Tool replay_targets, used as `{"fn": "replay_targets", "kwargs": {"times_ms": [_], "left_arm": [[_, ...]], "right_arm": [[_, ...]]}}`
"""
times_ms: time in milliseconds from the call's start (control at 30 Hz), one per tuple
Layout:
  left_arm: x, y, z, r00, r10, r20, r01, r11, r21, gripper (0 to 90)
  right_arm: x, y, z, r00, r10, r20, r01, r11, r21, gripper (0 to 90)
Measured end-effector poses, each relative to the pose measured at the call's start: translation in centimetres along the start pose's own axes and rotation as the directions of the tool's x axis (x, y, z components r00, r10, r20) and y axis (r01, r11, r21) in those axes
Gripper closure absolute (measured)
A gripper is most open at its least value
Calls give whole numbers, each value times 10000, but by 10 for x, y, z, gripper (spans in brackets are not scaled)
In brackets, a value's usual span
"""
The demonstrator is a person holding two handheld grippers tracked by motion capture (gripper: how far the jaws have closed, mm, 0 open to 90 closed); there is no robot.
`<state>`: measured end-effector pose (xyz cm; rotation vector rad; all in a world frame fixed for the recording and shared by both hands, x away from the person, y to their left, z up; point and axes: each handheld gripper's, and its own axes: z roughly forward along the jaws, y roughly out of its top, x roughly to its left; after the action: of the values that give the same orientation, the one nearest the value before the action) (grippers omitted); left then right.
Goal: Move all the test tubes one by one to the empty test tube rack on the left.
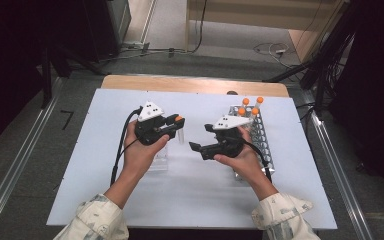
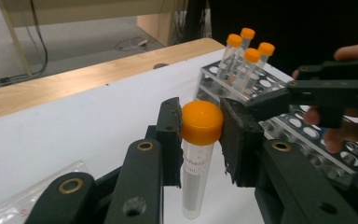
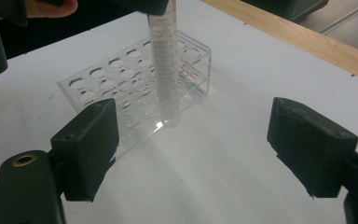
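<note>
Counter (image 1: 105, 165): white sheet over a wooden top, whose bare edge shows along the far side.

Clear rack (image 3: 121, 88): empty holes in rows, standing on the counter below and behind the left gripper; in the high view it lies partly under the left hand (image 1: 140, 155).

Second rack (image 1: 260, 135): on the counter's right side, just behind the right hand (image 1: 242, 157). Four orange-capped tubes (image 2: 247, 56) stand upright together at its far end; its other holes look empty.

Plastic bag (image 2: 23, 205): clear, flat on the counter at the lower left of the left gripper view.

Tube (image 2: 196, 168): clear, with an orange cap (image 2: 202, 122), upright, held off the counter. In the right gripper view its lower end hangs just in front of the clear rack, above the sheet; whether it touches the rack cannot be told.

Left gripper (image 2: 200, 128): jaws pressed onto the orange cap from both sides, pinching the tube at its top.

Right gripper (image 3: 191, 144): jaws spread wide, nothing between them but bare counter; the tube stands well beyond them. In the left gripper view one of its jaws reaches in from the right, close behind the left gripper's right jaw and in front of the second rack.
</note>
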<state>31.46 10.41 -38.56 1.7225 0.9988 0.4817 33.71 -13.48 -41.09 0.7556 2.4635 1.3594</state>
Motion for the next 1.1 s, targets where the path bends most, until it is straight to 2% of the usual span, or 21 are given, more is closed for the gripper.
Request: {"fn": "replay_targets", "kwargs": {"times_ms": [133,333,400,500,567,733,867,1100], "left_arm": [[8,3,-3,9997,-79,-224,78,10000,-54,714],[24,5,-6,9964,128,-835,-126,9999,22,714],[30,7,-7,9949,61,-1011,-70,9999,-81,714],[39,9,-9,9943,-251,-1037,216,9991,-351,714],[43,12,-9,9932,-267,-1131,222,9989,-412,714],[51,16,-6,9870,-176,-1596,108,9990,-434,714],[58,18,-4,9838,-338,-1758,254,9984,-501,714],[62,18,6,9819,-284,-1872,232,9993,-296,714]], "right_arm": [[-2,-2,-6,9999,6,125,-5,10000,-46,154],[-6,-5,-14,9998,67,195,-65,9999,-101,154],[-8,-6,-15,9997,102,243,-99,9999,-110,154],[-9,-7,-17,9994,158,293,-155,9998,-82,154],[-10,-8,-17,9994,161,299,-159,9998,-75,154],[-10,-9,-16,9995,181,272,-180,9998,-53,155],[-11,-10,-17,9996,157,255,-155,9998,-89,155],[-12,-10,-17,9994,234,243,-232,9997,-88,154]]}}
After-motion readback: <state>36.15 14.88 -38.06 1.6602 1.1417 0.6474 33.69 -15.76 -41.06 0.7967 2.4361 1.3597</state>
